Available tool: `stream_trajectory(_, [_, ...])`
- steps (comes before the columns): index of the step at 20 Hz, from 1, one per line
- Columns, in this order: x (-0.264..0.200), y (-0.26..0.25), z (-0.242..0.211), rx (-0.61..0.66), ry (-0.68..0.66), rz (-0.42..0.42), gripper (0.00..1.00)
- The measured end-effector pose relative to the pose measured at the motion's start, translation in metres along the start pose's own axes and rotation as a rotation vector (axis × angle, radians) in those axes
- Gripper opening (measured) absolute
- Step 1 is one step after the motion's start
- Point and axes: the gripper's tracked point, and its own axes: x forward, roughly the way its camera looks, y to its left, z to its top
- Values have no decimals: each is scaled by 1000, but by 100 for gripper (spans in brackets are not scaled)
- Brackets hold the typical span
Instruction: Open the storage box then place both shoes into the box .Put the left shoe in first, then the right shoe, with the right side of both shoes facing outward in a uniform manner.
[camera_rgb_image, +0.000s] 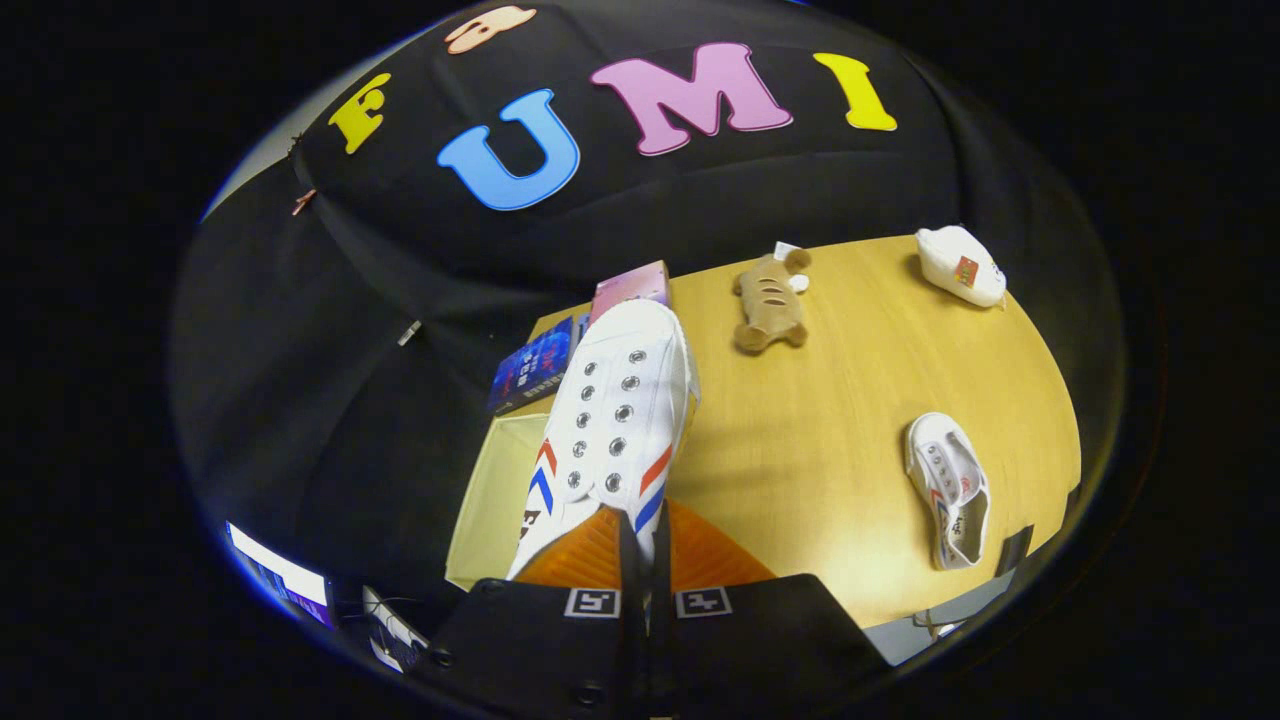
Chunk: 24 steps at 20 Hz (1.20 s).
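The tongs (645, 560) are clamped on the heel rim of a white canvas shoe with red and blue chevron stripes (620, 420), toe toward 12 o'clock. Below it, at 10 o'clock, lies a pale yellow box panel (490, 500). The second matching shoe (950, 490) rests on the wooden surface (830, 440) at 3 o'clock — its side lettering unreadable.
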Motion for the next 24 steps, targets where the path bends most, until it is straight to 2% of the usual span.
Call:
stream_trajectory(4, [35, 61, -22, -12, 51, 54, 5])
stream_trajectory(7, [65, 93, -41, -11, 75, 53, 5])
stream_trajectory(12, [112, 115, -75, -2, 137, 21, 5])
stream_trajectory(20, [149, 117, -103, -12, 164, -49, 5])
stream_trajectory(22, [152, 117, -116, -16, 208, -49, 8])
stream_trajectory(23, [152, 121, -123, -21, 224, -43, 17])
stream_trajectory(24, [152, 127, -129, -37, 241, -15, 20])
